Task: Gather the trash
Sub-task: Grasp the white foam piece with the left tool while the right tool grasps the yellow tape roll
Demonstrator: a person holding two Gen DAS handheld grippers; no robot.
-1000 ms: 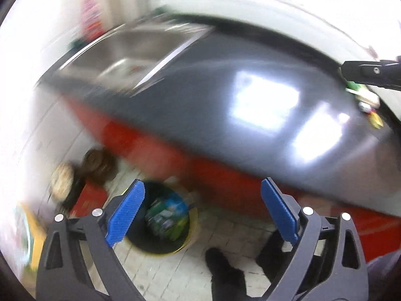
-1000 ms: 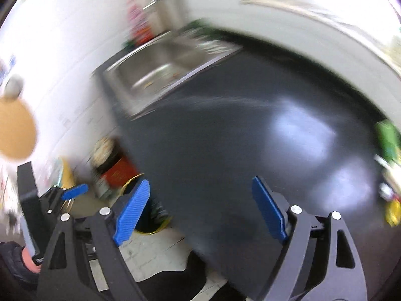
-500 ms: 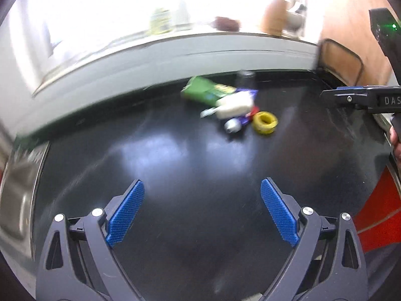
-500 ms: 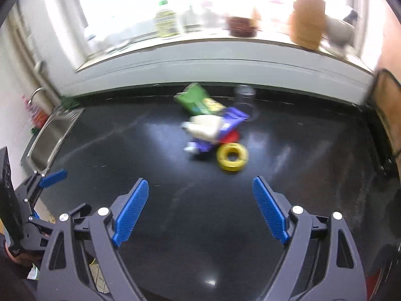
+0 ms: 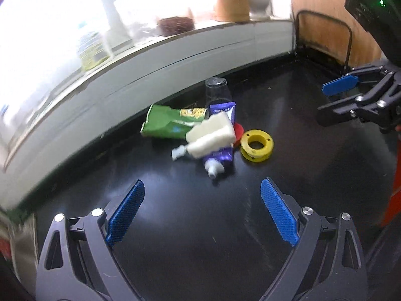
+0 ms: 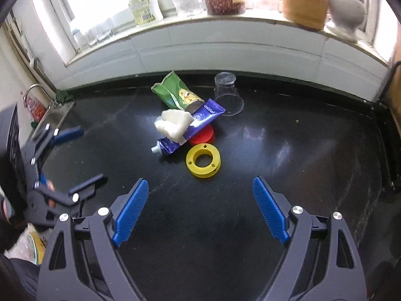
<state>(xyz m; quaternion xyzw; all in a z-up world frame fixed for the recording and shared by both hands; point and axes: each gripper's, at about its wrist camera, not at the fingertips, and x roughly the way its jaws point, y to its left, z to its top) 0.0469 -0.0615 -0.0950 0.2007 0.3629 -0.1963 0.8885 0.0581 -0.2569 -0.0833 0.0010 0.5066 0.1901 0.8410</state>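
A pile of trash lies on the black counter [image 6: 288, 150]: a green snack bag [image 6: 175, 92], a white foam piece [image 6: 174, 123] on a purple tube [image 6: 190, 128], a red lid [image 6: 204, 135], a yellow ring spool [image 6: 203, 160] and an upturned clear cup [image 6: 226, 92]. The same pile shows in the left wrist view: bag [image 5: 170, 121], foam [image 5: 213, 135], tube [image 5: 220, 155], spool [image 5: 257, 145], cup [image 5: 217, 92]. My left gripper [image 5: 203, 213] is open and empty, short of the pile. My right gripper [image 6: 200, 213] is open and empty, just in front of the spool.
A white tiled ledge [image 6: 225, 42] with bottles and jars runs behind the counter. A sink [image 6: 54, 115] sits at the far left. A wire rack [image 5: 325, 37] and wooden wall stand at the right end. The other gripper shows at each view's edge.
Both grippers swung from the sink and floor bin side toward the trash pile and moved closer to it. Both stayed open.
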